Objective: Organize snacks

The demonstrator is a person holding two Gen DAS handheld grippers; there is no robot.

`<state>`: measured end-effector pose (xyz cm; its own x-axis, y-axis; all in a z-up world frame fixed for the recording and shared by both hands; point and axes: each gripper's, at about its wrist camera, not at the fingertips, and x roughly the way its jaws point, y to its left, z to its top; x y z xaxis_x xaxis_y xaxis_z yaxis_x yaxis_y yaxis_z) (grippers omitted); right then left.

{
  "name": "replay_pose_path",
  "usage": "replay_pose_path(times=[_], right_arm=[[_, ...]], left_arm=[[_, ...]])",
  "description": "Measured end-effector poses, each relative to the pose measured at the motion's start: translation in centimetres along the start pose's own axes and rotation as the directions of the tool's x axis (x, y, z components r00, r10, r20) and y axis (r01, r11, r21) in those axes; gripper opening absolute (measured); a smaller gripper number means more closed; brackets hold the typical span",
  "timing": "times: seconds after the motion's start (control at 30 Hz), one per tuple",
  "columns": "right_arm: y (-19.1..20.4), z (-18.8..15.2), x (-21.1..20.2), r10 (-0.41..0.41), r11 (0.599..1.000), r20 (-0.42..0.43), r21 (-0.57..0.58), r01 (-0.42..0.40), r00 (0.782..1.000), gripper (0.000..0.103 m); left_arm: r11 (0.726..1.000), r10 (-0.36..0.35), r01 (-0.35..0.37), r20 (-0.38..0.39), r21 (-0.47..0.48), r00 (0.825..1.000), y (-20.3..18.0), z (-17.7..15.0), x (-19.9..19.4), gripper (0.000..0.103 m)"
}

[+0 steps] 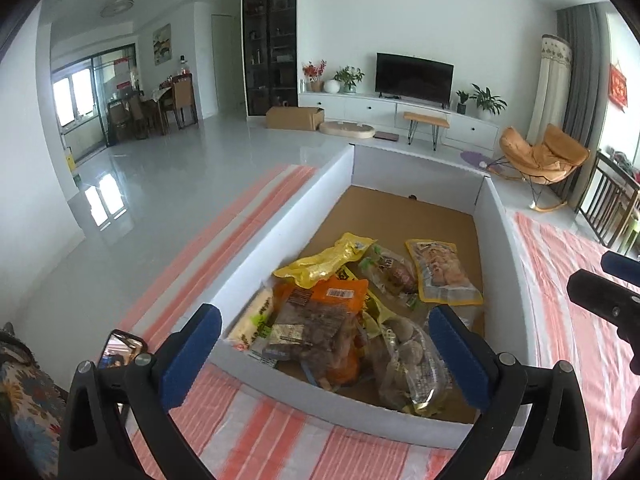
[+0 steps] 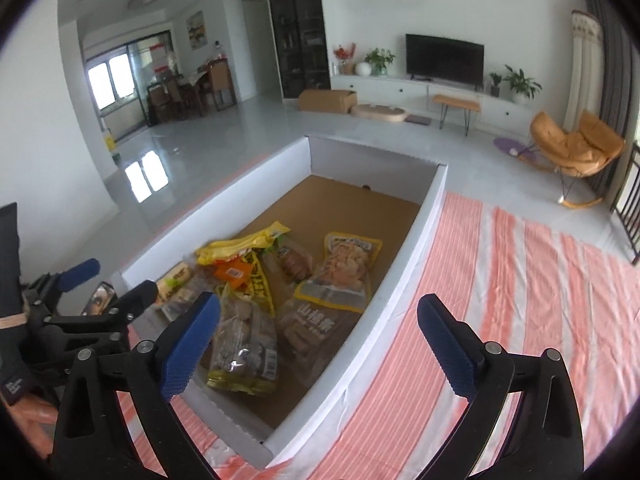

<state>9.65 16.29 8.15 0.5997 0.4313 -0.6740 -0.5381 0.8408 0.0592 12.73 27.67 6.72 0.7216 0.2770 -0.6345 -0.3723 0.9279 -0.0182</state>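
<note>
The box [image 1: 280,216] is a long white-walled tray with a brown cardboard floor, sitting on the striped orange-and-white cloth [image 1: 280,432], its long side running from near to far. All the snack packets are bunched at the near end, and the far half of the floor shows bare.

Starting at the left wall, a pale packet [image 1: 256,320] lies tucked along it, its length running near to far. Next, the orange packet [image 1: 328,300] lies on top of the heap with its barcode up. Behind it the yellow packet [image 1: 324,260] stretches slantwise, its far tip aimed right and away. Nearer and to the right, a clear bag of round brown pieces [image 1: 412,360] lies flat at the near wall. Farthest right, the yellow-edged packet of pale snacks [image 1: 440,272] lies flat, long side pointing near to far.

The left gripper [image 1: 326,346] hangs over the near wall, tilted down at the heap, its blue-padded fingers spread wide with nothing between them. The right gripper [image 2: 318,344] sits above the box's right wall, angled down likewise, jaws wide apart and empty, one finger over the packets and the other over the cloth.
</note>
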Motion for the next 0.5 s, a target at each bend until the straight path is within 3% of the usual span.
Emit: replay_pose_path(times=[0.13,0.5], right_arm=[[0.7,0.3,0.0,0.0,1.0,-0.017,-0.006,0.0,1.0,0.1],[2.0,-0.3,-0.6,0.005,0.999,-0.033,-0.038,-0.006,0.999,0.1]], left_arm=[[0.999,0.046,-0.046,-0.009,0.019,0.999,0.2,0.0,-0.3,0.102],[0.999,0.039,-0.039,-0.01,0.033,0.999,-0.1,-0.2,-1.1,0.103]])
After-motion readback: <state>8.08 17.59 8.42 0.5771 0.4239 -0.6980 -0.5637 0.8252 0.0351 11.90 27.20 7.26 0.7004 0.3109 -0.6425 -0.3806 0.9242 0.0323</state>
